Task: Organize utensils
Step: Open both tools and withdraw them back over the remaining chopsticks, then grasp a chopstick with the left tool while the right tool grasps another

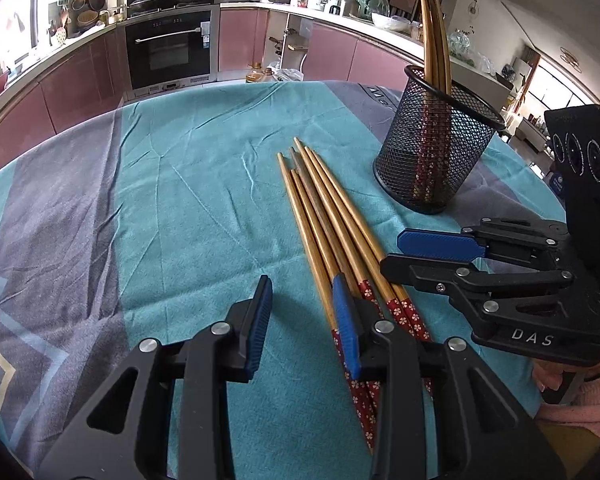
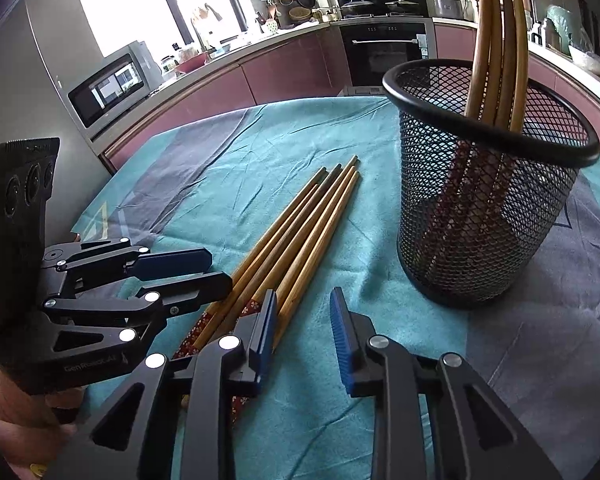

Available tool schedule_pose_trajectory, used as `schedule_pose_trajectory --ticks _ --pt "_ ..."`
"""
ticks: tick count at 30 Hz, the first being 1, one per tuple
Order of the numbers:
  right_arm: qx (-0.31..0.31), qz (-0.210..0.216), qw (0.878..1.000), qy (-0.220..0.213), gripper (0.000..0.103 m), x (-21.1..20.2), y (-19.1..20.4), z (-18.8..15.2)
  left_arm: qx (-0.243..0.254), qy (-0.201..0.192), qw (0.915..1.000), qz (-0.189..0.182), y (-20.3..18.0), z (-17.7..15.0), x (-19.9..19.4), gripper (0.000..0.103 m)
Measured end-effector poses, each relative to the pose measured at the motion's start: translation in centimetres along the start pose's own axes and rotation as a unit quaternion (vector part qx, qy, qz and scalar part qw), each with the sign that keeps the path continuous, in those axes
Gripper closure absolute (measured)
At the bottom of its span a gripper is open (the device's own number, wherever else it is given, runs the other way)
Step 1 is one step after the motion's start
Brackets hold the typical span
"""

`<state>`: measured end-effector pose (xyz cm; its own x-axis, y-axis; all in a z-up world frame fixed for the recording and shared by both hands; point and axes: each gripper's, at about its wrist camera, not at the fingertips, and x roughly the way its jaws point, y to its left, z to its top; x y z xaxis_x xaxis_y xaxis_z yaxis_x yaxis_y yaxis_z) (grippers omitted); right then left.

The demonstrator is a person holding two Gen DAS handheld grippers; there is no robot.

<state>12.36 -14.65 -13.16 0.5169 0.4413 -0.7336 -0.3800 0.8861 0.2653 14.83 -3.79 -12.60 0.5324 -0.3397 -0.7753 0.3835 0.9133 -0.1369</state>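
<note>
Several wooden chopsticks (image 1: 324,216) (image 2: 300,232) with red flowered ends lie side by side on the teal cloth. A black mesh cup (image 1: 436,152) (image 2: 488,208) stands right of them with a few chopsticks upright in it. My left gripper (image 1: 302,320) (image 2: 220,270) is open at the bundle's thick ends; only cloth shows between its pads, and its right finger lies over the leftmost sticks. My right gripper (image 2: 304,320) (image 1: 394,254) is open on the bundle's other side. Its left finger rests against the outermost stick, and its pads press on nothing.
A teal and grey tablecloth (image 1: 160,200) covers the round table; its far edge faces pink kitchen cabinets and a black oven (image 1: 168,52). A pink sleeve (image 1: 580,404) shows behind the right gripper. Bare cloth lies left of the chopsticks.
</note>
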Motion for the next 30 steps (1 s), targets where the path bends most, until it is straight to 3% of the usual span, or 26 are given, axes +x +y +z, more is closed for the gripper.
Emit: schedule_pose_trajectory --ticks 4,8,22,26,30 --pt "-0.007 -0.009 1.000 0.002 0.079 -0.1 0.1 0.0 0.007 0.002 1.0000 0.005 -0.2 0.0 0.2 0.073" --pt "-0.007 -0.013 1.000 0.004 0.080 -0.2 -0.1 -0.1 0.012 0.009 0.9998 0.011 -0.4 0.0 0.6 0.085" --pt "-0.014 -0.040 0.999 0.005 0.082 1.0 0.3 1.1 0.009 0.017 0.9997 0.015 0.0 1.9 2.1 0.085" --pt "-0.004 -0.042 0.999 0.002 0.092 1.2 -0.1 1.3 0.008 0.017 0.9997 0.018 -0.1 2.5 2.6 0.087" --pt "0.013 -0.030 0.999 -0.002 0.094 1.0 -0.8 1.2 -0.003 0.015 0.9998 0.015 -0.1 2.7 2.8 0.094"
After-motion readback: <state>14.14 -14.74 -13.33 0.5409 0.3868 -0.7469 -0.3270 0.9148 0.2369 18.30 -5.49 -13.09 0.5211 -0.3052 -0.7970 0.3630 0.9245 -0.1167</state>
